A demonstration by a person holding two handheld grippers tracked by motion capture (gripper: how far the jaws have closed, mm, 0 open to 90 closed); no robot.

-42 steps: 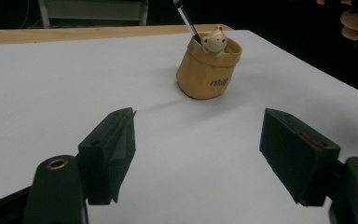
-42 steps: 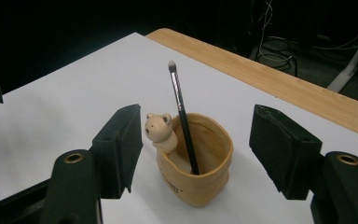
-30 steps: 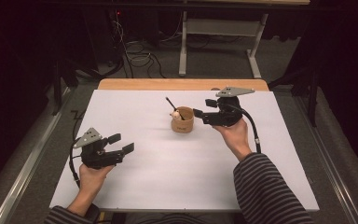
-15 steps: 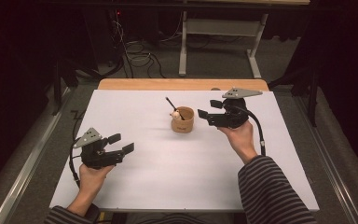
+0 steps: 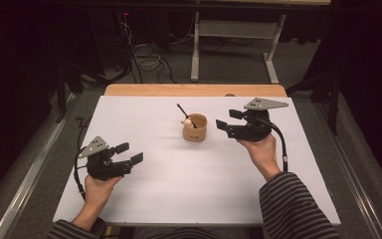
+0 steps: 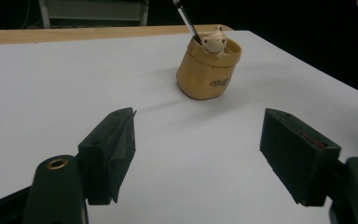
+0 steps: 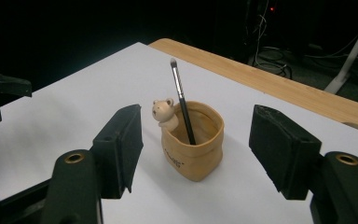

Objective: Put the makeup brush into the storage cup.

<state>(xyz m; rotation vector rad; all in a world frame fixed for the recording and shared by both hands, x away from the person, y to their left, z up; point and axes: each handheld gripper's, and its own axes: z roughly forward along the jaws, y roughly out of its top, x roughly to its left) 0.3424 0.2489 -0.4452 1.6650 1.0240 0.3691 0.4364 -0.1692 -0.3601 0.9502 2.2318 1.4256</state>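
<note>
A tan cup [image 5: 195, 128] stands on the white table [image 5: 179, 199] near its far edge, with a small bear figure [image 7: 164, 113] on its rim and a black brush [image 7: 182, 100] leaning inside. Right gripper [image 5: 227, 120], just right of the cup: jaws wide apart, pointing at the cup, holding nothing. Left gripper [image 5: 129, 153], well apart from the cup on its near left: jaws wide apart, empty.

We cannot see the brush's [image 7: 182, 105] lower end, sunk inside the bear cup [image 7: 193, 147]; the left gripper view crops its tip, and the cup's lettering stays unreadable.
</note>
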